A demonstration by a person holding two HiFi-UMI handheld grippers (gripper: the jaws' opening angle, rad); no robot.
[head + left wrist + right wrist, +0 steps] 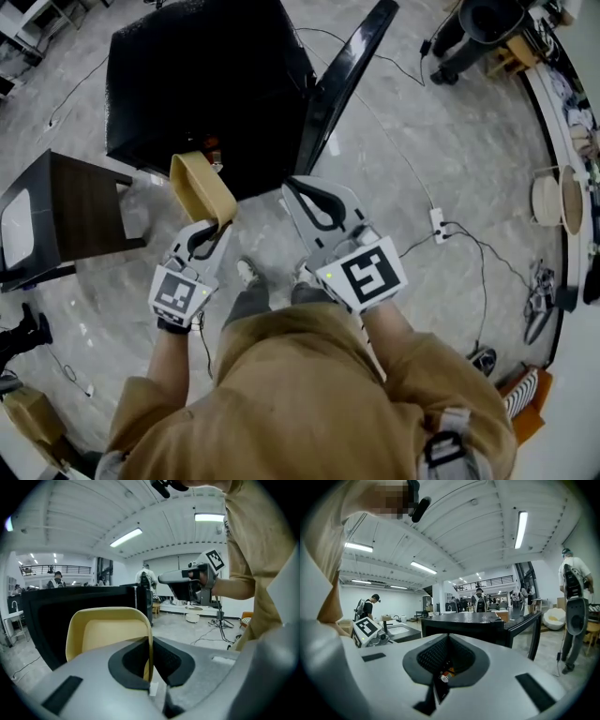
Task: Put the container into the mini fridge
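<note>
The tan, open-topped container hangs in front of the black mini fridge, whose door stands swung open to the right. My left gripper is shut on the container's side wall. In the left gripper view that thin wall is pinched between the dark pads, and the container's hollow faces the camera. My right gripper is shut on nothing, beside the container and near the fridge's front. In the right gripper view its pads meet before the fridge's top.
A dark wooden side table stands left of the fridge. A power strip and cables lie on the marble floor at right, with round baskets near the wall. Several people stand in the background.
</note>
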